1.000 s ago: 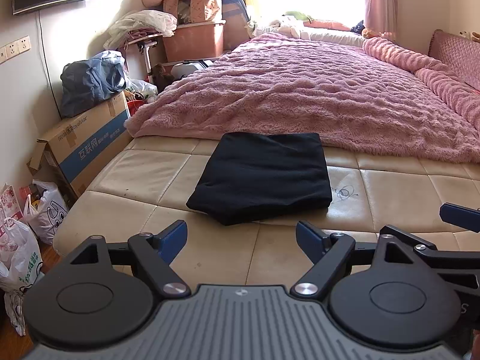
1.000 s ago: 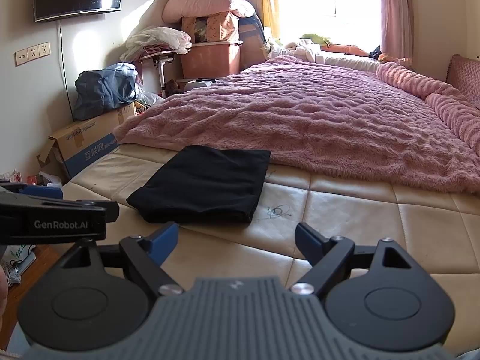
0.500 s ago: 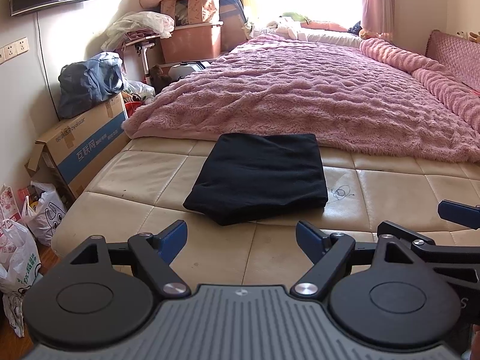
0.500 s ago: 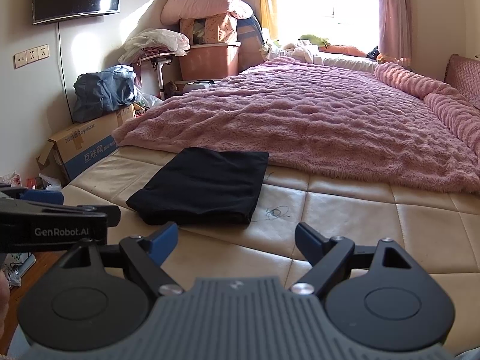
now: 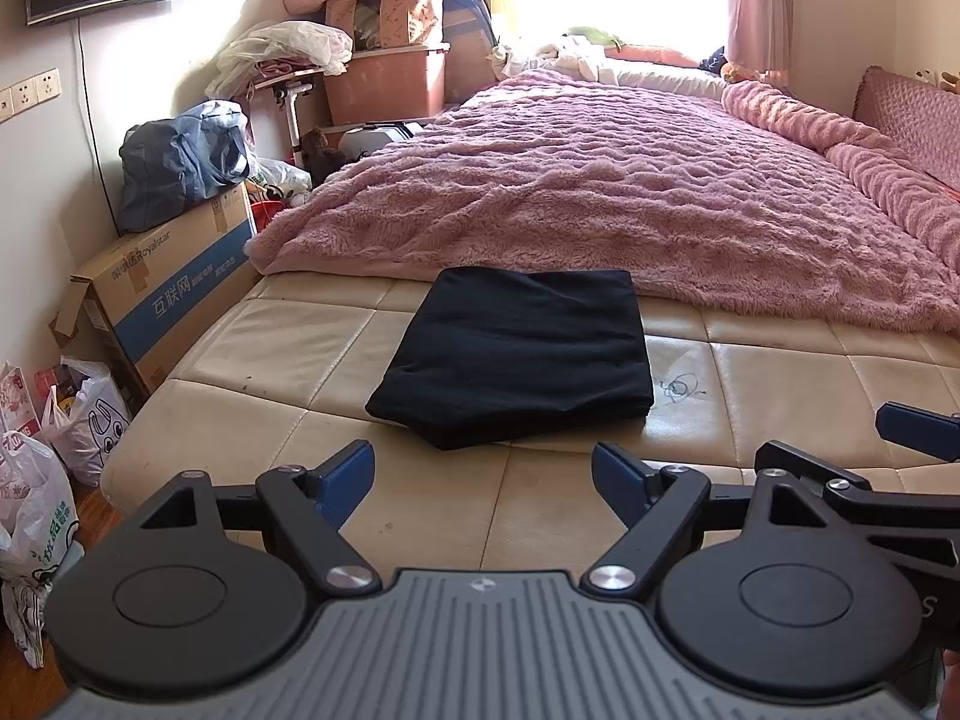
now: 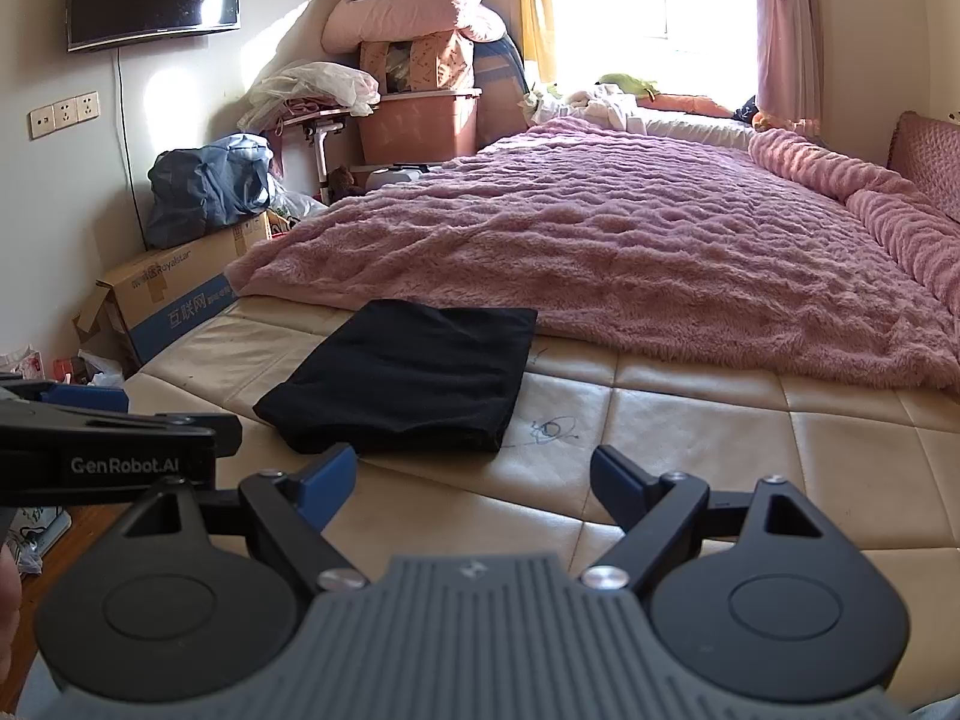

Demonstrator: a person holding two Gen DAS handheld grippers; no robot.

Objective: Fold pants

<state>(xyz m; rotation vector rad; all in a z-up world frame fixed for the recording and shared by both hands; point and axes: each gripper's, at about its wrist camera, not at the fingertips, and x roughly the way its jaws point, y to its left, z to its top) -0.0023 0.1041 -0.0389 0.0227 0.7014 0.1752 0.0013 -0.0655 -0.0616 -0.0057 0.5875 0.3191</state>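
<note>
The black pants (image 5: pixel 516 354) lie folded in a flat rectangle on the cream leather mattress (image 5: pixel 288 354), just in front of the pink blanket. They also show in the right wrist view (image 6: pixel 408 375). My left gripper (image 5: pixel 483 480) is open and empty, held back from the near edge of the pants. My right gripper (image 6: pixel 474 480) is open and empty, to the right of the pants and apart from them. The right gripper's blue tip shows at the right edge of the left wrist view (image 5: pixel 912 429).
A fluffy pink blanket (image 5: pixel 630 192) covers the bed beyond the pants. A cardboard box (image 5: pixel 168 294) with a blue bag on it, plastic bags (image 5: pixel 42 480) and storage bins stand along the left wall. The mattress edge drops to the floor at left.
Both grippers have drawn back and risen slightly from the folded pants. The pants have not moved. Both stay open.
</note>
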